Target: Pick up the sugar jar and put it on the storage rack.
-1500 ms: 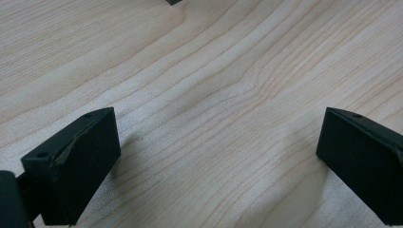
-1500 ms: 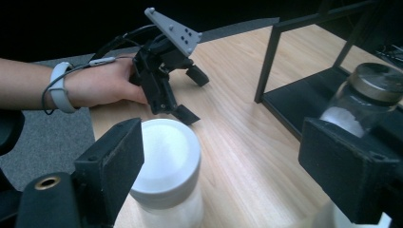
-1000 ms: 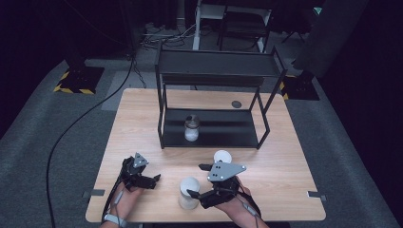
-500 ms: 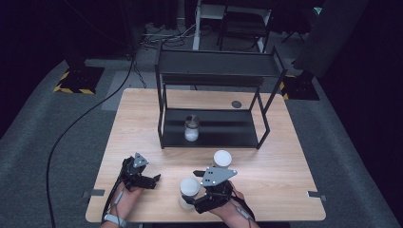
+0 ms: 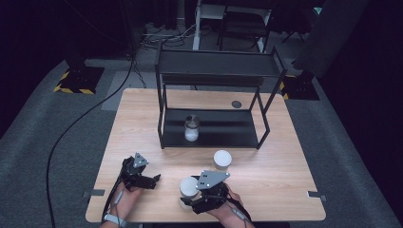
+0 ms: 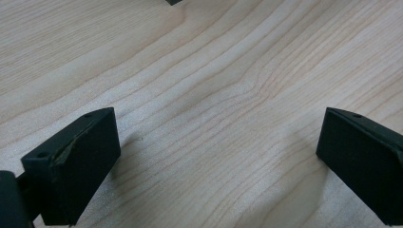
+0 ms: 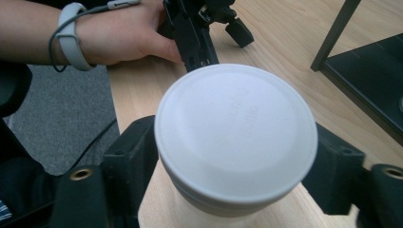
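Grey carpet floor (image 5: 57, 142), dark room

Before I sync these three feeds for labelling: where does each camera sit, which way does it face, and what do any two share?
High view: fixed above the person's side, looking forward and down on the table, shelf rack and both hands with their grippers.
Left gripper view: rides the left gripper, facing down at bare wood between its wide-apart jaws.
Right gripper view: rides the right gripper, looking along its jaws, closed on the white-lidded jar; the left hand shows beyond.
Shared: the high and right gripper views both show that jar and the left gripper.
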### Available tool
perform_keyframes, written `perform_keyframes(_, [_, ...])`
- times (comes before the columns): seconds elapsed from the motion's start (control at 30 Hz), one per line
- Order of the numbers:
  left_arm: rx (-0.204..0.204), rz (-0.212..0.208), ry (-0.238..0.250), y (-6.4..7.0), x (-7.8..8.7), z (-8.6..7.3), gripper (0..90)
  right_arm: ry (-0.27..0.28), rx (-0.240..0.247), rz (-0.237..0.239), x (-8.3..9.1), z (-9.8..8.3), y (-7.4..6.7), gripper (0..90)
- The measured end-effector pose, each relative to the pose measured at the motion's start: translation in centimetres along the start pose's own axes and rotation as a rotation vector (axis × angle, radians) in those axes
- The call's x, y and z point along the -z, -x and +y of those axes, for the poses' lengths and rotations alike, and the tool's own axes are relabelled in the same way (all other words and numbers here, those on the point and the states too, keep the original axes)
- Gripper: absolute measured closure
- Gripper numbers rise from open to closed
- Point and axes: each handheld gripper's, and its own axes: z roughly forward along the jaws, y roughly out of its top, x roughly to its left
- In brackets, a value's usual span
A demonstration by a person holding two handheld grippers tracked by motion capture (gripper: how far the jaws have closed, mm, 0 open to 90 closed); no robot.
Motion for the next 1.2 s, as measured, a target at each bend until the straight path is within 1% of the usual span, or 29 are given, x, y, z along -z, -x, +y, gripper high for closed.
perform_keyframes(0.07, [0.001,0.001,0.000,0.0,0.0,0.0,0.6,-0.002,0.001,-0.003,0.1,0.0,0.1,32.6])
perform_keyframes(0.37, [0.010,0.009,0.003,0.2,0.1,-0.2,0.7,-0.012,0.002,0.000,0.1,0.3,0.2,33.4])
perform_keyframes(0.6, [0.014,0.014,0.009,0.3,0.3,-0.4,2.5,-0.024,0.022,0.006,0.3,0.9,0.2,33.6])
perform_keyframes(0.73, [0.020,0.021,0.014,0.4,0.3,-0.5,4.0,-0.019,0.026,0.010,0.8,1.5,0.4,33.6])
perform_keyframes(1.07, [0.023,0.021,0.016,0.4,0.3,-0.5,4.6,-0.002,0.041,0.000,2.5,3.5,0.9,33.6])
perform_keyframes(1.2, [0.024,0.021,0.016,0.4,0.3,-0.5,4.5,0.010,0.047,-0.011,3.3,4.3,1.3,33.6])
